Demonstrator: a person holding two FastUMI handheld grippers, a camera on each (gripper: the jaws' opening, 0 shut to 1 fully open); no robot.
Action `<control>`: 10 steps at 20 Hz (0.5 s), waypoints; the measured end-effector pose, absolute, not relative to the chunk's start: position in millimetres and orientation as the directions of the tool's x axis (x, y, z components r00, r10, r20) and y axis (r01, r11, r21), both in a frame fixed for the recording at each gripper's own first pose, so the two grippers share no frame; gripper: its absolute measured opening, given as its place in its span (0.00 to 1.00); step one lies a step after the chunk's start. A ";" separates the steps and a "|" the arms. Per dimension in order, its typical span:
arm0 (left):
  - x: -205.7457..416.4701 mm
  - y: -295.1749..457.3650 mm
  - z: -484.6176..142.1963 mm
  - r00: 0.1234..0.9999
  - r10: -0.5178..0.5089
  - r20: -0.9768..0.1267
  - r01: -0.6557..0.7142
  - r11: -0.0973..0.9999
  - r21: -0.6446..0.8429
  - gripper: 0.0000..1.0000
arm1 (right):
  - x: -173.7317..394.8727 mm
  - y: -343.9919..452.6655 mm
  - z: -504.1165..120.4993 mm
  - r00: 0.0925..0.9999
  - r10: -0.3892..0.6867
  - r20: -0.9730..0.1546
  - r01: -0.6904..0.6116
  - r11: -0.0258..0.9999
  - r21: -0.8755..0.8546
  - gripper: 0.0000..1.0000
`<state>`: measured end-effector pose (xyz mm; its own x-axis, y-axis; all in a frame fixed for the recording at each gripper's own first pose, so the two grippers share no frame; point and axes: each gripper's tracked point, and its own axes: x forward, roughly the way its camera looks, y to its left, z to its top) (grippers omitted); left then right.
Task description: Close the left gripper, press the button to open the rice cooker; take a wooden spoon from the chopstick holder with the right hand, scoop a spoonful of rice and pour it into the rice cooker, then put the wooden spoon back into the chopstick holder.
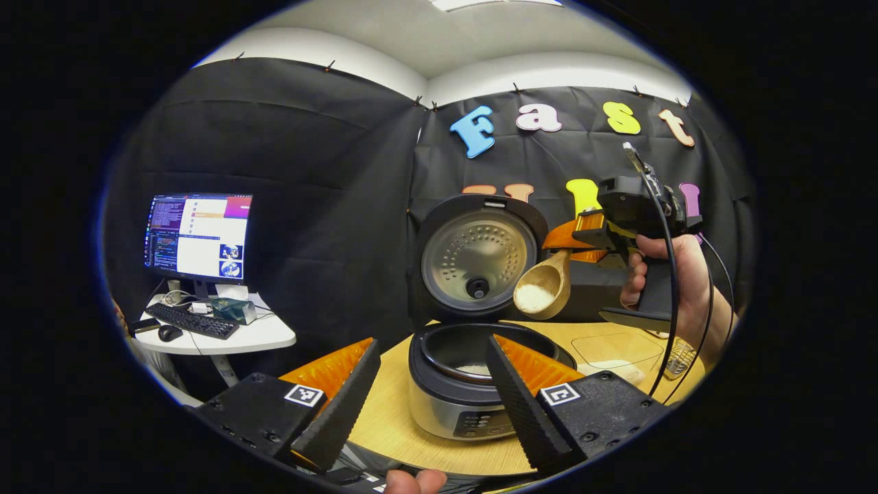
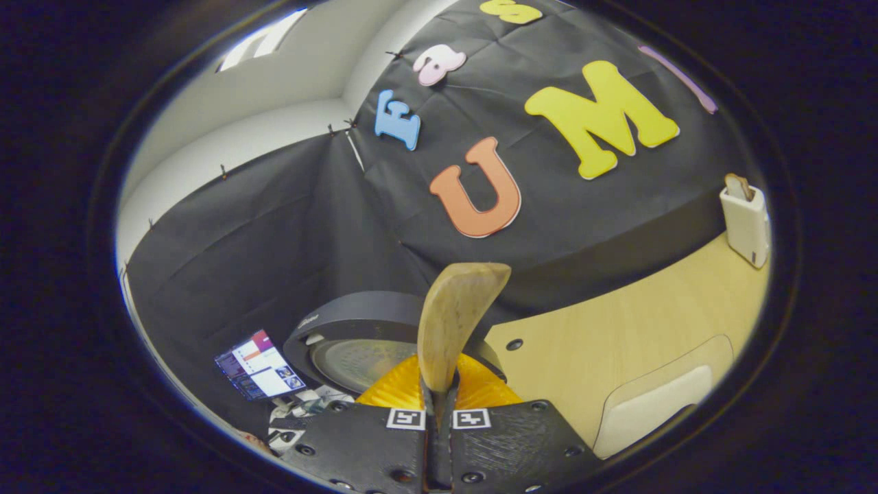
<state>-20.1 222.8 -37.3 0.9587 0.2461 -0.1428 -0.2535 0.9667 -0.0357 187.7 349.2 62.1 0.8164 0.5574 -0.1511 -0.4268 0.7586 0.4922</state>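
Rice sits in the bowl of the wooden spoon [image 1: 543, 285], held mid-air at centre right of the left gripper view, just above and to the right of the open rice cooker [image 1: 466, 384]. Step in hand, by my read: carrying the scoop to the pot, pour not yet done. The right gripper [image 1: 595, 237], w/ a hand [image 1: 675, 281] on its grip, has its jaws closed on the spoon handle; in the right gripper view the spoon [image 2: 453, 322] rises edge-on from between them at lower centre. Left gripper [image 1: 429, 391] hangs at the bottom of its own view, jaws spread wide, gripping nothing.

Containers: cooker lid [image 1: 478, 259] stands upright; the inner pot [image 1: 466, 357] holds a little white rice at the bottom. Chopstick holder [image 2: 745, 216] stands at far right of the right gripper view on the bench [image 2: 617, 336], one utensil poking out the top.

Next move prob. calls for shifting the spoon left over the pot, then tipping it.
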 end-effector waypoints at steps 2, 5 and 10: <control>-21.0 223.5 -36.9 0.959 0.247 -0.141 -0.254 0.966 -0.035 0.99 | 188.3 356.6 62.3 0.818 0.553 -0.160 -0.444 0.783 0.435 0.01; -22.4 227.3 -38.9 0.955 0.256 -0.147 -0.265 0.963 -0.040 0.99 | 184.6 370.1 60.1 0.819 0.549 -0.166 -0.473 0.810 0.346 0.00; -21.9 226.3 -39.3 0.957 0.248 -0.150 -0.256 0.966 -0.038 0.99 | 183.2 385.0 58.9 0.836 0.526 -0.158 -0.513 0.850 0.118 0.00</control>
